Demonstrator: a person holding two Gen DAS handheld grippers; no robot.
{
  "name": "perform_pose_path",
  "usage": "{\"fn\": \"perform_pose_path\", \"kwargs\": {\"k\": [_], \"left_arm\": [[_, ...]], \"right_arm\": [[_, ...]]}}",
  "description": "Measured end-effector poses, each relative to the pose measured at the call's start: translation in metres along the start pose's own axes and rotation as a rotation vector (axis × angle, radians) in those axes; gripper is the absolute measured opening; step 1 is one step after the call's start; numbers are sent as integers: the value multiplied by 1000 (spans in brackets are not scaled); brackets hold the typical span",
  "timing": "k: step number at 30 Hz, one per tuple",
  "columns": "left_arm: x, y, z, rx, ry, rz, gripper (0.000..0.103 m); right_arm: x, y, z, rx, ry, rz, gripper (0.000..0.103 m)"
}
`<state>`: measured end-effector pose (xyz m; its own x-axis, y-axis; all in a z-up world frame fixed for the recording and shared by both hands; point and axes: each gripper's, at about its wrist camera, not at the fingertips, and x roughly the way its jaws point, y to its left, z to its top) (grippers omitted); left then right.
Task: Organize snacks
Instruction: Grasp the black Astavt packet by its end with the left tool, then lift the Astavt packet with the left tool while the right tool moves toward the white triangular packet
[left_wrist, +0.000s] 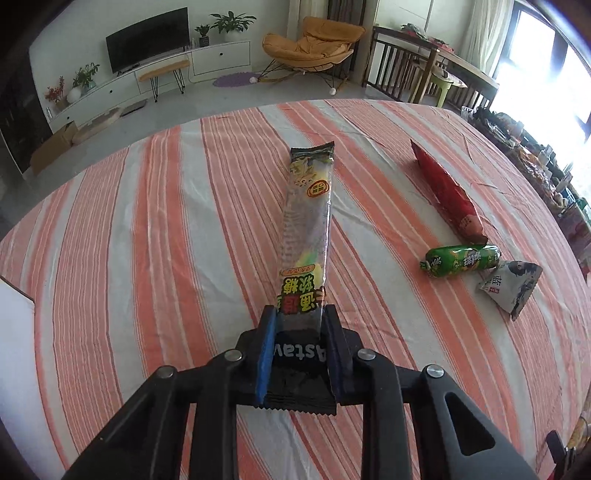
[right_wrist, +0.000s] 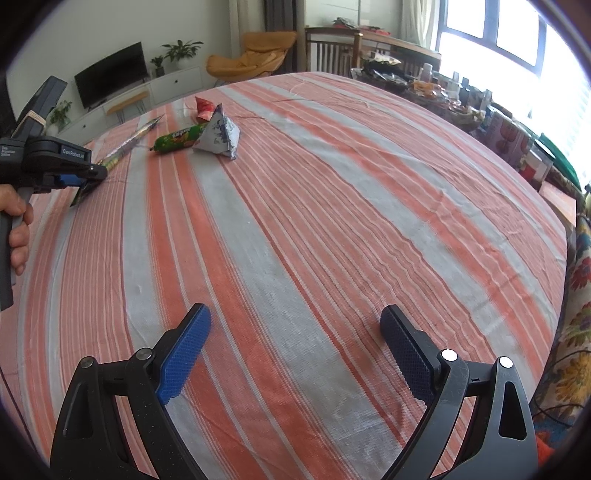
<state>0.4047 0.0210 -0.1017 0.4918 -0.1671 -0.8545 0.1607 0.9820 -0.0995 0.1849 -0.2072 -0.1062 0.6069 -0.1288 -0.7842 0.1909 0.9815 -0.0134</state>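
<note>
Straight out ahead of the left gripper (left_wrist: 297, 314), clamped on its near end, the long candy packet (left_wrist: 308, 218) points away lengthwise, while the right gripper (right_wrist: 295, 321) hangs wide open holding nothing, the green sausage (right_wrist: 179, 138) far ahead-left.

I see an orange-and-grey striped tablecloth (left_wrist: 147, 221); mid-frame, a grey-yellow candy stick (left_wrist: 308, 218); at right, a red packet (left_wrist: 448, 197), green sausage (left_wrist: 463, 259), grey-white pouch (left_wrist: 511, 286).
</note>
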Motion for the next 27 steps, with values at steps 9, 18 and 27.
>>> {"fn": "perform_pose_path", "kwargs": {"k": [9, 18, 27], "left_arm": [[-87, 9, -143, -109, -13, 44, 22], [-107, -2, -192, -51, -6, 12, 84], [-54, 0, -136, -71, -4, 122, 89]], "right_arm": [[0, 0, 0, 1, -1, 0, 95], [0, 0, 0, 1, -1, 0, 95], [0, 0, 0, 1, -2, 0, 95]]}}
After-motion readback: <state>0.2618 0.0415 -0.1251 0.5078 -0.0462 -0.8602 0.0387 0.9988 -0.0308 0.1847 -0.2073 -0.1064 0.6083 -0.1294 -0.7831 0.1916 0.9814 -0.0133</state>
